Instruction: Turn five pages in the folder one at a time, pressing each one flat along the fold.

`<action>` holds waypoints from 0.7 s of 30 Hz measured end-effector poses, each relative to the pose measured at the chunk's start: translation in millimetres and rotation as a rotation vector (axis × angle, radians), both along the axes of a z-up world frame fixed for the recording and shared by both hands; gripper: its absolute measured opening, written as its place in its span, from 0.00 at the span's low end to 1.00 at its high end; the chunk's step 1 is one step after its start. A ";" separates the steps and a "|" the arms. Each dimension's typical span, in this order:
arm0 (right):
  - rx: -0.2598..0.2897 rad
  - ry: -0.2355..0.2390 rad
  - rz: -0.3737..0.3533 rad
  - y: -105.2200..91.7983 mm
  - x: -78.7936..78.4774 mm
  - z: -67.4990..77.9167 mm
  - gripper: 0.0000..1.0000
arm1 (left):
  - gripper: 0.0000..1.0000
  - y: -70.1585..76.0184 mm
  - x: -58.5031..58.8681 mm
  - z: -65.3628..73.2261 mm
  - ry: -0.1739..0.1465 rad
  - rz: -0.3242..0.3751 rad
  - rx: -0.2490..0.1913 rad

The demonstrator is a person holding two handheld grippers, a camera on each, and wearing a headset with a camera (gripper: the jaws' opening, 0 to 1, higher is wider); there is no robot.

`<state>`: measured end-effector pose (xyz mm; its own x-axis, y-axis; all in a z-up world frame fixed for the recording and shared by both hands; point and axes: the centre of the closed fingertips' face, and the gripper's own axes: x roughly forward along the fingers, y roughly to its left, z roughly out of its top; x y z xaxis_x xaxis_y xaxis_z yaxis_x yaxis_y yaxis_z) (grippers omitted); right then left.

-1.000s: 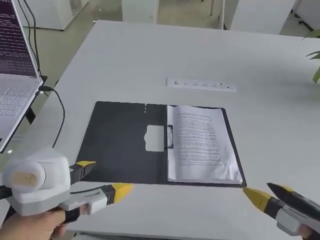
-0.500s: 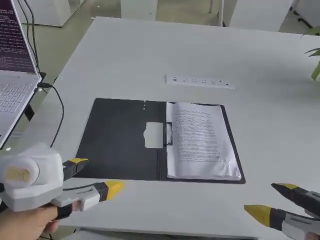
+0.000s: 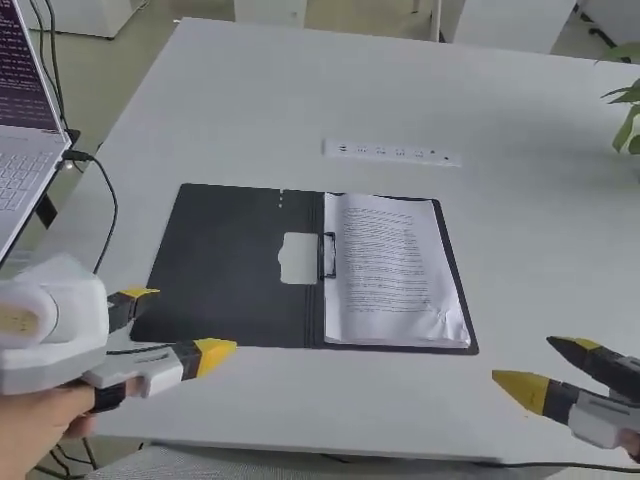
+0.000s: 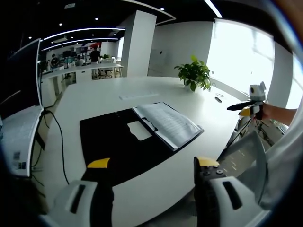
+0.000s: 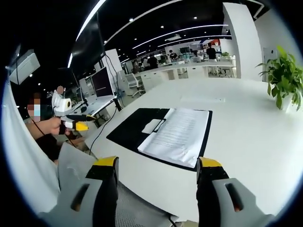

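Currently, head view: folder lies open and flat on the white bench, black inner cover to the left, page stack to the right, clip at the spine. Left gripper hangs off the folder's near left corner, jaws apart, holding nothing. Right gripper sits beyond the near right corner, jaws likewise spread and empty. Change since a second ago: the camera has shifted, and the right gripper now stands a little further from the folder corner; the stack is unaltered. Judgement: no page is turned yet and the first lift is still to come. Also listed: power strip past the folder, laptop and cable at left, plant at right. The right gripper's body and the laptop are cut off by the frame edges. Left gripper view: own jaws parted over the bench edge, the folder ahead, the right gripper off to the side, well apart from the pages. Right gripper view: own jaws released, the page stack ahead, the left gripper beyond the bench's far side. Print is too small to read; the sheet count cannot be told.
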<state>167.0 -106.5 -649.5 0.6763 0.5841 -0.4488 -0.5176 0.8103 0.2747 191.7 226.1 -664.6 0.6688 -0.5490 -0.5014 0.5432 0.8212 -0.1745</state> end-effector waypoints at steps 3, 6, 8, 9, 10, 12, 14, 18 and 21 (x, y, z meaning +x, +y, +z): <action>-0.002 0.000 -0.005 -2.1 1.5 2.1 0.66 | 0.70 -0.3 0.1 2.1 -0.005 -0.003 0.007; -0.018 0.002 0.000 -5.2 1.3 -0.3 0.65 | 0.70 -1.0 -1.3 1.7 -0.004 -0.010 0.018; -0.024 0.003 0.003 -4.6 1.0 -1.4 0.65 | 0.70 -2.7 -2.0 -0.4 0.000 -0.012 0.024; -0.027 0.006 0.003 -4.5 0.9 -2.4 0.65 | 0.70 -3.9 -2.0 -1.7 0.001 -0.015 0.027; -0.033 0.007 0.005 -4.2 0.3 -3.6 0.65 | 0.70 -5.9 -1.9 -3.9 0.002 -0.021 0.033; -0.033 0.007 0.005 -4.2 0.3 -4.5 0.65 | 0.70 -9.4 -1.3 -9.0 0.011 -0.032 0.050; -0.031 0.010 0.003 -4.1 -0.5 -5.9 0.65 | 0.70 -13.5 -0.1 -11.4 0.011 -0.043 0.056; -0.011 0.007 -0.021 -5.5 -0.4 -6.5 0.64 | 0.70 -27.3 6.2 -15.1 0.013 -0.071 0.056; 0.001 0.004 -0.030 -5.2 -0.6 -6.7 0.64 | 0.70 -36.3 11.4 -17.7 0.015 -0.089 0.062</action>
<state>166.5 -111.7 -656.1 0.6918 0.5637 -0.4513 -0.4914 0.8255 0.2777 203.2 189.8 -682.4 0.6108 -0.5736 -0.5459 0.6126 0.7791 -0.1333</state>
